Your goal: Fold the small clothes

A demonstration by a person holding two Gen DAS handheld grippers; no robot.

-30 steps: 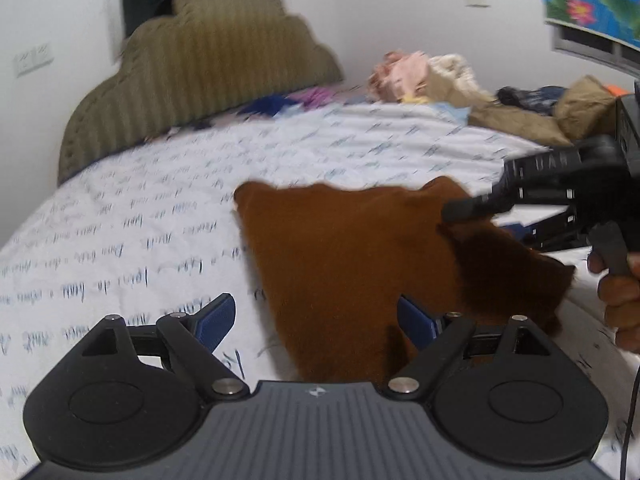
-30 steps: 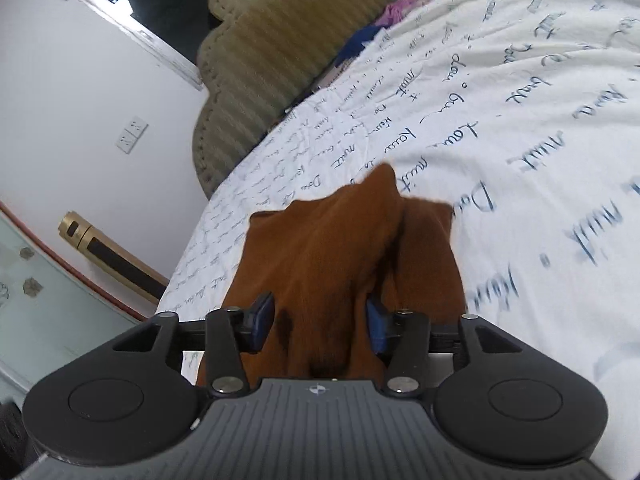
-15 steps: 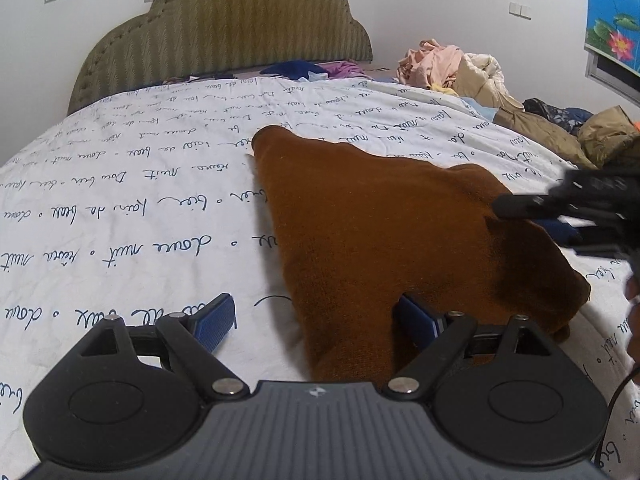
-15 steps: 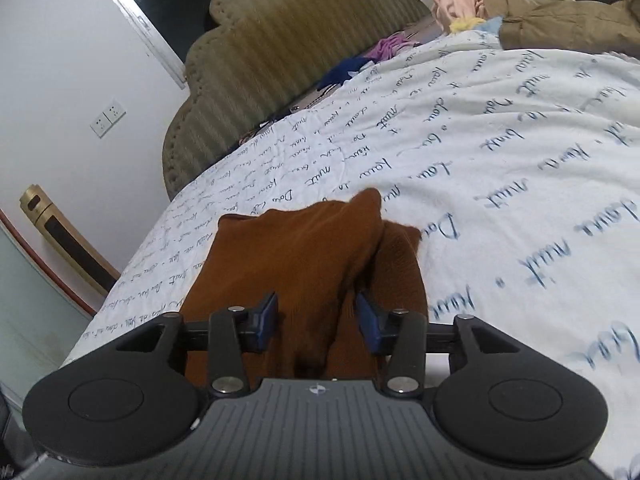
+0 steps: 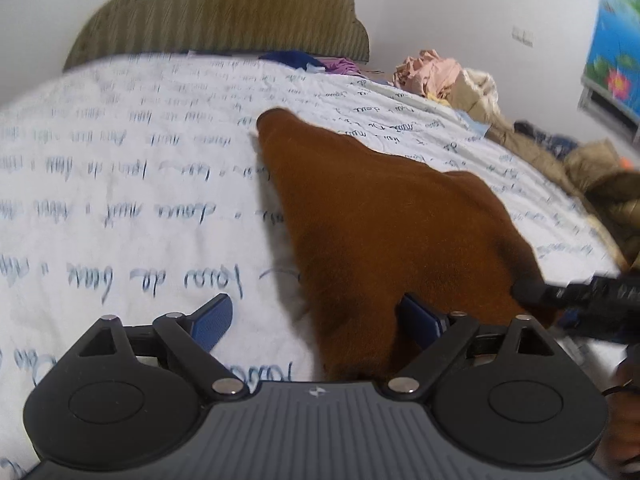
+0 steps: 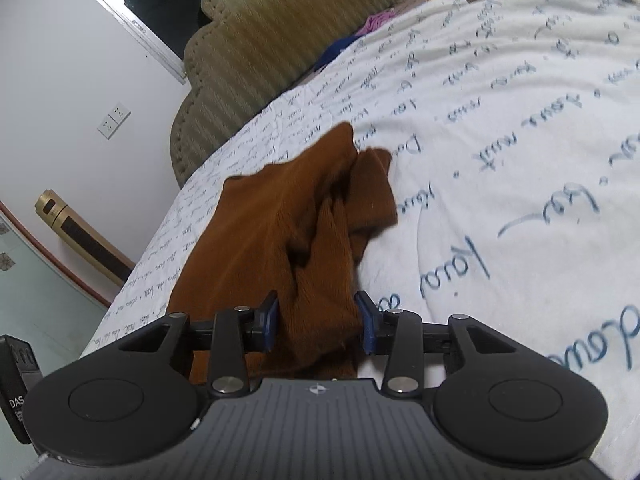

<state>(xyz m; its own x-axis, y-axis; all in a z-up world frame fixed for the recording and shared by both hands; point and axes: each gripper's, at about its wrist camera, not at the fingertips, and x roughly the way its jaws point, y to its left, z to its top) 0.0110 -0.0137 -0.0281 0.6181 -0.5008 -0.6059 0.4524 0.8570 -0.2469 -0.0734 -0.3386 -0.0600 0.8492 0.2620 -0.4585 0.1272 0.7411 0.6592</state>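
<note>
The brown garment (image 5: 400,232) lay on the script-printed bedsheet (image 5: 120,200), long axis running away from both grippers toward the headboard (image 5: 224,12). The left gripper (image 5: 316,320) stood wide open, holding nothing, its right finger at the near hem. The right gripper (image 6: 318,320), part-closed around a bunched near edge, was nearer; whether it pinched the cloth could not be told.

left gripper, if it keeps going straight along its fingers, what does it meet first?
Probably the brown garment: the left gripper is open, its near edge already between the fingers, right pad over it. Beyond lies the printed bedsheet. Height above the cloth is unclear.
</note>
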